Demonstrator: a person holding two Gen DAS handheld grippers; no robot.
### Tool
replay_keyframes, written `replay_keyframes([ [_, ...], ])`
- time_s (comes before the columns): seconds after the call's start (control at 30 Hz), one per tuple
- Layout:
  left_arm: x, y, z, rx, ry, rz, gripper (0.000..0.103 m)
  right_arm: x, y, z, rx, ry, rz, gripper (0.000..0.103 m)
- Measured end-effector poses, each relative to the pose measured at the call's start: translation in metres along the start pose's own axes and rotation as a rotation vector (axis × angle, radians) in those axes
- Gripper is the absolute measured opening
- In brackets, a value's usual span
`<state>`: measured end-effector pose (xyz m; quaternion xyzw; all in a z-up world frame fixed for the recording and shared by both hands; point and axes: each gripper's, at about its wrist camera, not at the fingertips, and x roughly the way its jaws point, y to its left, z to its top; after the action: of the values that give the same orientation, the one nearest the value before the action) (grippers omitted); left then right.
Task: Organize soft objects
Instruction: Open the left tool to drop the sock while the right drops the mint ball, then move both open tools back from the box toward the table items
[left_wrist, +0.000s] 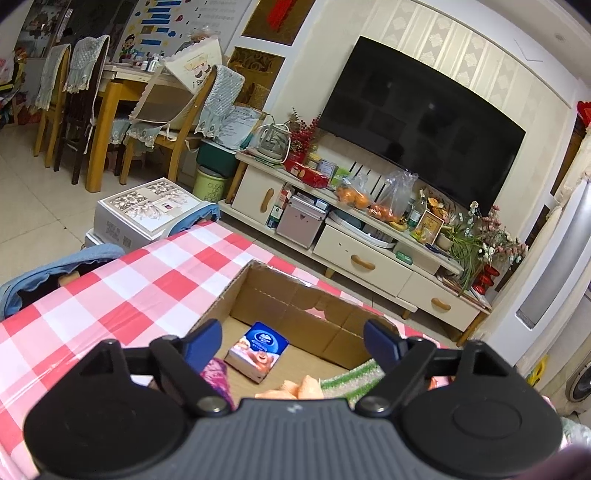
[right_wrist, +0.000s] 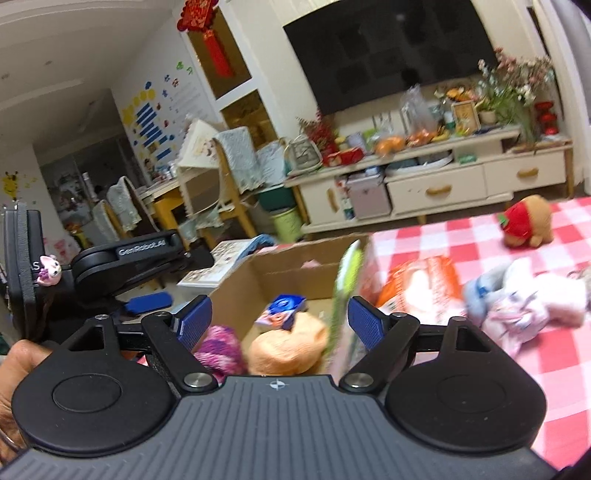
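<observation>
An open cardboard box (left_wrist: 295, 306) stands on the red-and-white checked tablecloth (left_wrist: 110, 295). Inside it lie a blue-topped tissue pack (left_wrist: 258, 350), a purple yarn ball (left_wrist: 218, 376), an orange yarn ball (left_wrist: 295, 387) and a green striped cloth (left_wrist: 351, 380). My left gripper (left_wrist: 291, 330) hovers open over the box with nothing between its fingers. My right gripper (right_wrist: 279, 305) is also open and empty above the box (right_wrist: 288, 273), over the orange yarn ball (right_wrist: 288, 350) and purple yarn ball (right_wrist: 221, 347). The green cloth (right_wrist: 345, 284) leans on the box's right wall.
On the cloth to the right lie an orange-and-white pack (right_wrist: 424, 284), a white and blue plush toy (right_wrist: 532, 306) and a brown bear with a red strawberry hat (right_wrist: 524, 225). A TV cabinet (left_wrist: 369, 258) stands beyond the table, and a white carton (left_wrist: 147, 206) sits on the floor to the left.
</observation>
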<state>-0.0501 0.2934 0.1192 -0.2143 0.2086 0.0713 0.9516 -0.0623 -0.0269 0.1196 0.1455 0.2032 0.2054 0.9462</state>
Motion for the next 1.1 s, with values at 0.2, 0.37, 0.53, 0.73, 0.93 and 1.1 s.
replay_keyframes([
  [0.2, -0.002, -0.014, -0.005, 0.048, -0.022, -0.008, 0.097, 0.0, -0.006, -0.005, 0.014, -0.014, -0.058, 0.103],
  [0.37, -0.003, -0.026, -0.009, 0.073, -0.029, -0.03, 0.098, -0.006, -0.005, -0.009, -0.005, -0.017, -0.085, 0.103],
  [0.53, -0.001, -0.037, -0.015, 0.09, -0.019, -0.052, 0.099, -0.014, -0.004, -0.008, -0.047, -0.042, -0.122, 0.103],
  [0.73, 0.001, -0.048, -0.02, 0.111, -0.008, -0.059, 0.099, -0.019, -0.011, -0.006, -0.03, -0.055, -0.14, 0.103],
  [0.93, 0.003, -0.062, -0.026, 0.133, -0.001, -0.071, 0.102, -0.025, -0.018, -0.006, -0.021, -0.064, -0.158, 0.103],
  [1.1, 0.005, -0.076, -0.032, 0.172, 0.002, -0.082, 0.102, -0.025, -0.018, -0.008, -0.017, -0.074, -0.176, 0.103],
])
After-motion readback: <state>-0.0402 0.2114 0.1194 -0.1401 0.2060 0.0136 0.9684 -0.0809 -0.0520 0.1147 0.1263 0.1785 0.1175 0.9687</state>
